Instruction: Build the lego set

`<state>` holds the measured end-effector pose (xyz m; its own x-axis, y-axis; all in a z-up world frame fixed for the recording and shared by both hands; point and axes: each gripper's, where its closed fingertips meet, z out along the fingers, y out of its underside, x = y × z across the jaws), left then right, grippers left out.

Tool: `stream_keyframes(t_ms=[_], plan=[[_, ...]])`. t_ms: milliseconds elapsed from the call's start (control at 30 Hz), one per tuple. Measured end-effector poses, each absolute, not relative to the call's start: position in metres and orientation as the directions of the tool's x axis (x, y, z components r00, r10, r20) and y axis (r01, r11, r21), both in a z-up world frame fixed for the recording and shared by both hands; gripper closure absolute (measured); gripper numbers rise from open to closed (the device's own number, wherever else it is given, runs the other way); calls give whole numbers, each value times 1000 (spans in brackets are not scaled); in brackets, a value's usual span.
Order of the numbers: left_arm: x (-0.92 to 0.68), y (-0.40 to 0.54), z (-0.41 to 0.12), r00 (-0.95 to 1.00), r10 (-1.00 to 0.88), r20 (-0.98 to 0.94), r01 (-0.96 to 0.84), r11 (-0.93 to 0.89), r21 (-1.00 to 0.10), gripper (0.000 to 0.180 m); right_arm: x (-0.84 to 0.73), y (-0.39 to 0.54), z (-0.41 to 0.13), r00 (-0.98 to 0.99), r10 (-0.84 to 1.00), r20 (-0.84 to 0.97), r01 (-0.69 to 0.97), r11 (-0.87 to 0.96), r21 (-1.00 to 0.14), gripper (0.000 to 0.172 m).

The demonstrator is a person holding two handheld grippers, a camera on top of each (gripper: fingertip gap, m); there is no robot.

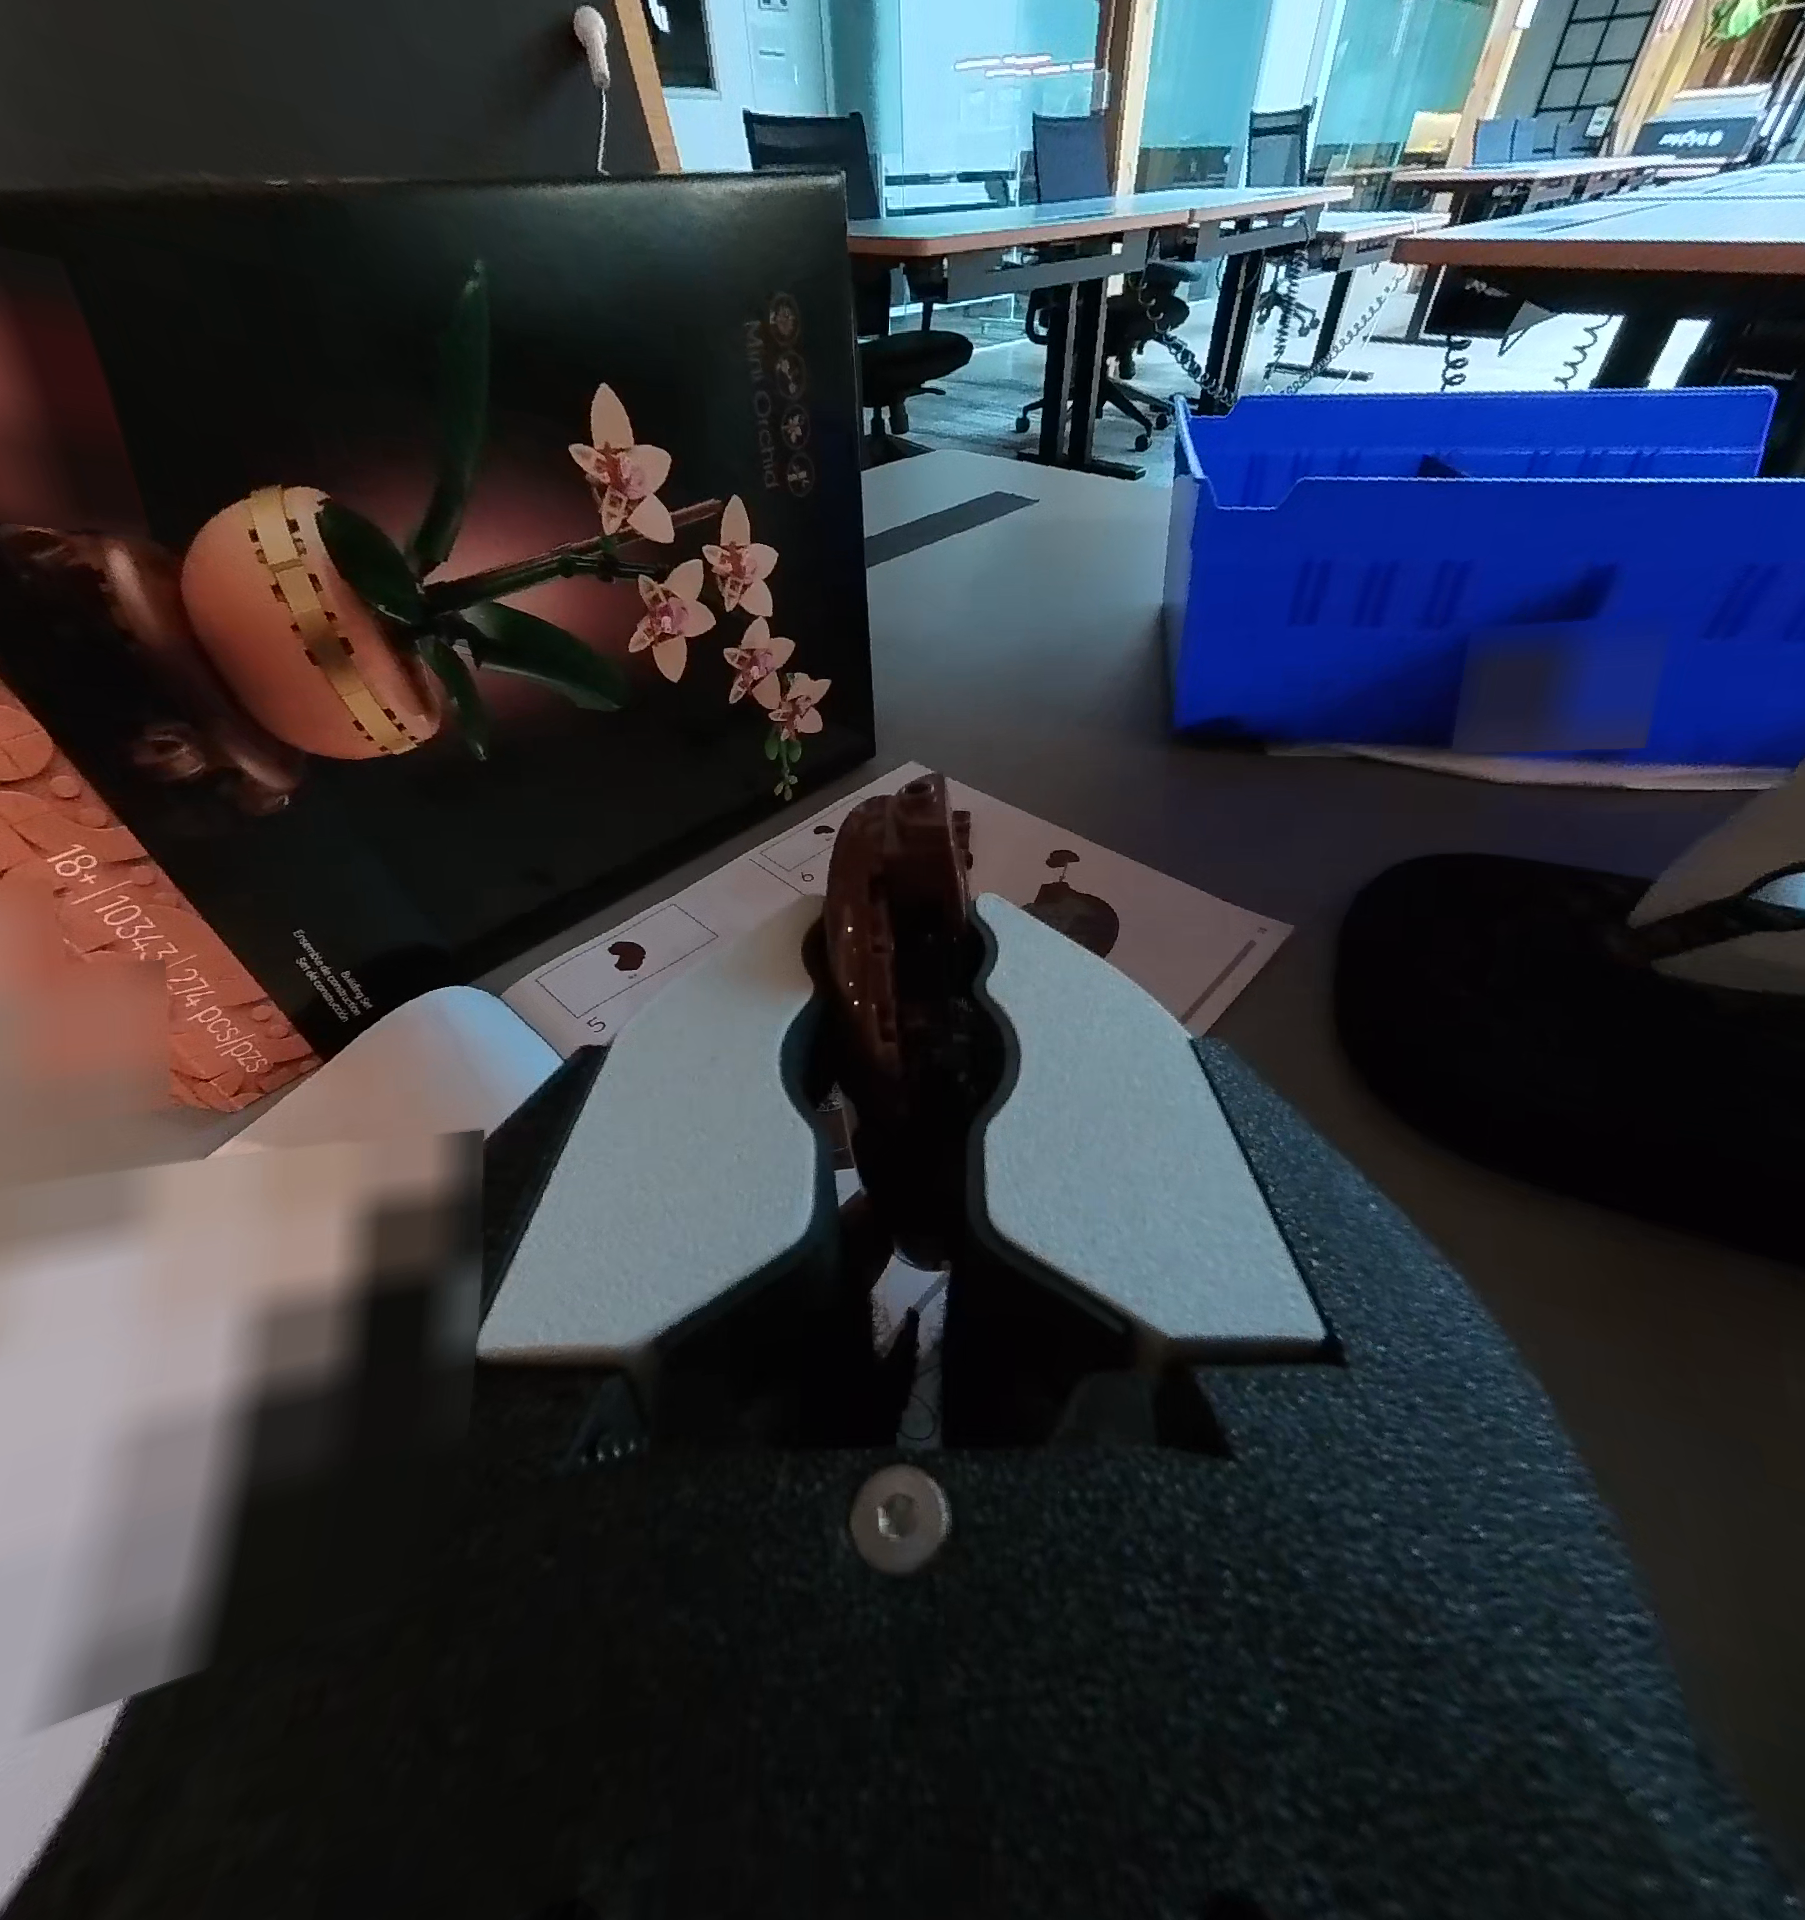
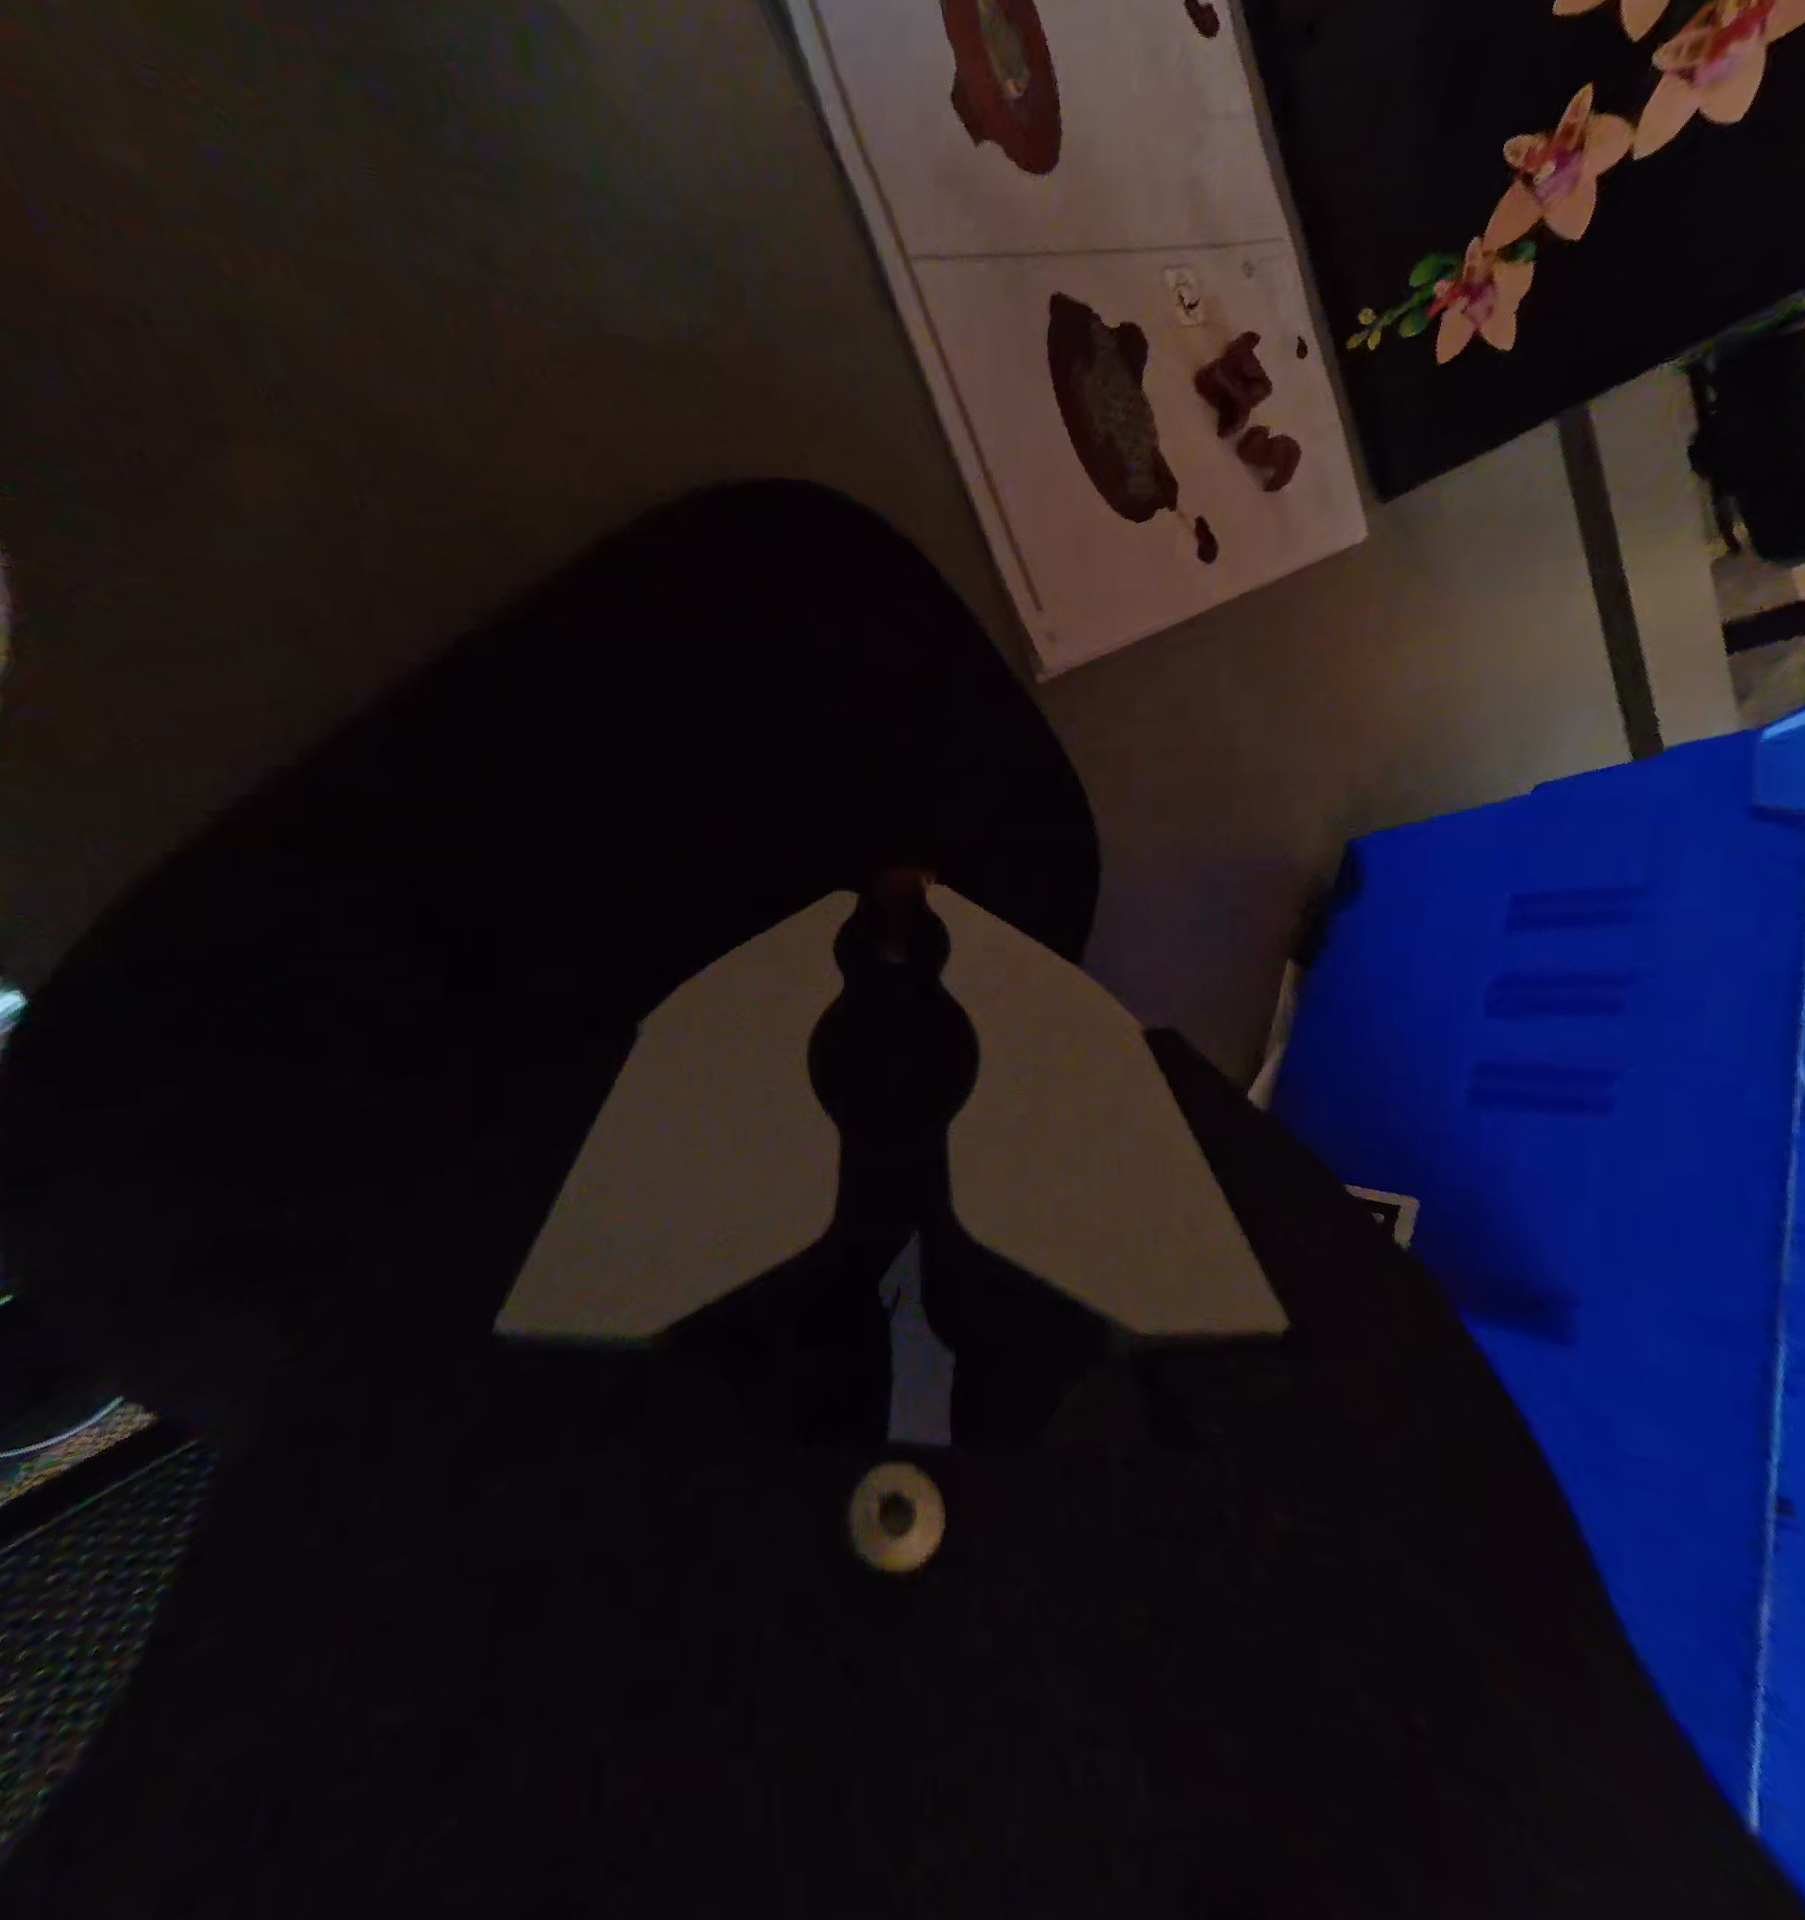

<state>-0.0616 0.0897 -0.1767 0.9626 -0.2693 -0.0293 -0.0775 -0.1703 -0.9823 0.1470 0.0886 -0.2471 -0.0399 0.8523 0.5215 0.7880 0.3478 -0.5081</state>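
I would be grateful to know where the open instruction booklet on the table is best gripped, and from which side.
Probably the instruction booklet is best gripped at its free right corner, approached from the right: the dark box stands close along its far-left side, and the left gripper hangs over its near part.

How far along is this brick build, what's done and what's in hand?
Done: a dark brown brick assembly of several joined pieces is clamped in the left gripper over the open instruction booklet. In hand: the right gripper pinches a small brown piece above the black tray. Left: joining them.
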Motion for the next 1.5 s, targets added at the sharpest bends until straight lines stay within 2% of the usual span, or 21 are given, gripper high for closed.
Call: stream_keyframes(t_ms=[233,467,533,567,633,667,700,733,767,800,833,900,1033,1200,1300,1367,1433,1467,1500], plan=[[-63,90,-177,964,-266,-24,-72,-173,-982,159,148,93,-247,-24,870,492,782,323,-533,163],[-63,91,-178,965,-263,-19,-67,-175,-982,159,147,92,-252,-141,780,610,787,462,-409,166],[-64,91,-178,965,-263,-18,-66,-175,-982,159,146,93,-251,-103,793,600,789,432,-436,166],[-64,91,-178,965,-263,-18,-66,-175,-982,159,146,93,-249,-60,824,563,783,389,-486,166],[-64,91,-177,965,-263,-18,-65,-173,-983,159,141,88,-238,76,929,362,703,208,-680,167],[-64,91,-177,965,-263,-17,-65,-172,-983,159,135,82,-228,134,976,173,619,54,-784,167],[-64,91,-177,965,-263,-17,-65,-172,-983,159,131,72,-222,142,986,-81,542,-146,-828,167],[-63,91,-177,964,-264,-18,-66,-173,-983,159,129,65,-219,140,935,-324,499,-350,-793,167],[-63,91,-177,964,-265,-20,-67,-173,-983,159,131,62,-222,154,856,-494,490,-500,-714,167],[-63,91,-177,964,-265,-21,-68,-172,-983,159,135,60,-230,174,791,-587,512,-582,-632,167],[-63,91,-177,964,-266,-20,-68,-172,-983,159,139,61,-240,209,767,-607,535,-609,-585,167],[-64,91,-177,964,-264,-17,-64,-172,-983,159,141,68,-243,252,764,-594,534,-622,-573,167],[-65,91,-178,966,-260,-8,-56,-176,-983,159,156,81,-252,300,879,-371,663,-471,-582,163],[-64,92,-179,964,-264,-14,-63,-179,-982,159,157,83,-252,278,910,-309,684,-413,-602,164],[-64,92,-179,965,-263,-13,-62,-180,-982,159,157,81,-249,229,947,-226,703,-322,-634,149],[-64,92,-179,965,-262,-12,-61,-181,-982,159,160,88,-244,233,970,-76,720,-224,-656,134],[-64,92,-179,965,-262,-12,-61,-181,-982,159,165,100,-234,216,956,198,754,-35,-655,130],[-64,92,-179,965,-263,-13,-62,-180,-982,159,164,102,-226,194,921,338,760,77,-646,132],[-64,92,-179,964,-265,-15,-64,-179,-982,159,161,97,-220,146,879,454,761,193,-619,144]])
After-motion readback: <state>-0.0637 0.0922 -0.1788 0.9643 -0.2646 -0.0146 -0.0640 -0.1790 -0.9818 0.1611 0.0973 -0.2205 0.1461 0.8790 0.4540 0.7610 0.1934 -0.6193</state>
